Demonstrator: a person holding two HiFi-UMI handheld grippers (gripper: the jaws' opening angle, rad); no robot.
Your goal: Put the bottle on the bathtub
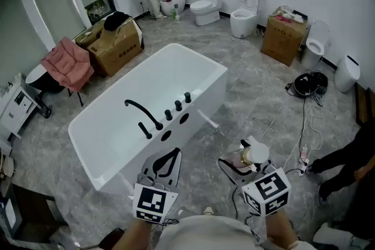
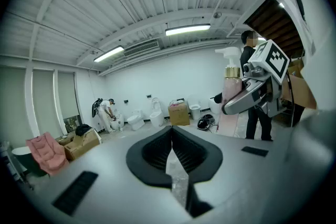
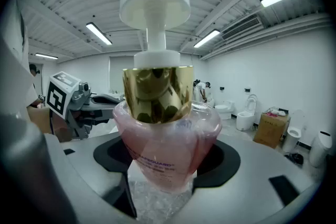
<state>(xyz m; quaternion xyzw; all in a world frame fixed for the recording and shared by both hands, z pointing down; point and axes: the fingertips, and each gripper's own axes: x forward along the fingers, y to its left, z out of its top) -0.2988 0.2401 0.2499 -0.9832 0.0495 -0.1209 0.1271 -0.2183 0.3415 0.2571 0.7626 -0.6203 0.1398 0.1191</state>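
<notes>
A white bathtub [image 1: 199,62] with a black faucet [image 1: 143,109] on its near rim fills the middle of the head view. A pink pump bottle [image 1: 252,156] with a gold collar and white pump stands upright in my right gripper [image 1: 239,162], which is shut on its body, below and right of the tub. The right gripper view shows the bottle [image 3: 167,134] wedged between the black jaws of that gripper [image 3: 167,164]. My left gripper [image 1: 173,153] hovers near the tub's front wall, shut and empty; its jaws meet in the left gripper view [image 2: 170,132]. That view also shows the bottle [image 2: 231,89].
Cardboard boxes [image 1: 114,44] [image 1: 285,38] stand behind the tub, with toilets [image 1: 205,7] [image 1: 244,17] along the back wall. A pink cloth [image 1: 67,64] hangs at the left. Cables and a black object [image 1: 307,84] lie at the right. A person's legs [image 1: 345,161] are at the right edge.
</notes>
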